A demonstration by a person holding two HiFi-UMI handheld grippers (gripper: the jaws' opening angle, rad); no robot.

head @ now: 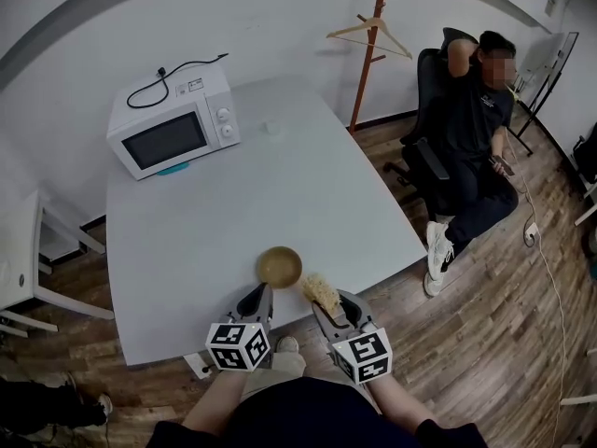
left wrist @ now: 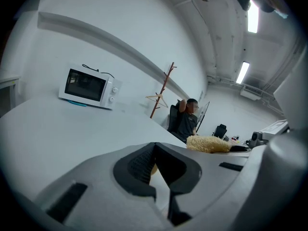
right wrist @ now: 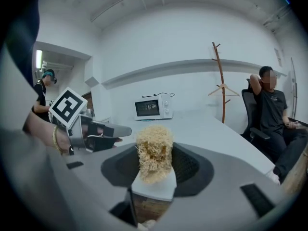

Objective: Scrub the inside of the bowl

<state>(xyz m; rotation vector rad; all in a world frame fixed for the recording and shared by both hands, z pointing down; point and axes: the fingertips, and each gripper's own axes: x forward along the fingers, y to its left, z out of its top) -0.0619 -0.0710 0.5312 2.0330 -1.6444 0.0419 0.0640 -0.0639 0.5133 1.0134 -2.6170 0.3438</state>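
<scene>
A small brown wooden bowl (head: 279,267) sits upright on the grey table (head: 280,185) near its front edge. My left gripper (head: 258,297) lies just at the bowl's near-left rim. Its jaws meet at the tips in the left gripper view (left wrist: 154,149), and I see nothing pinched there; a sliver of tan shows through the gap below them. My right gripper (head: 326,301) is to the right of the bowl, shut on a yellowish fibrous scrubber (head: 320,290), which sticks up between the pads (right wrist: 154,150). The scrubber is off the bowl.
A white microwave (head: 173,124) stands at the table's far left corner. A person sits in a black chair (head: 476,129) beyond the right edge, beside a wooden coat stand (head: 368,45). A white chair (head: 28,259) stands at the left.
</scene>
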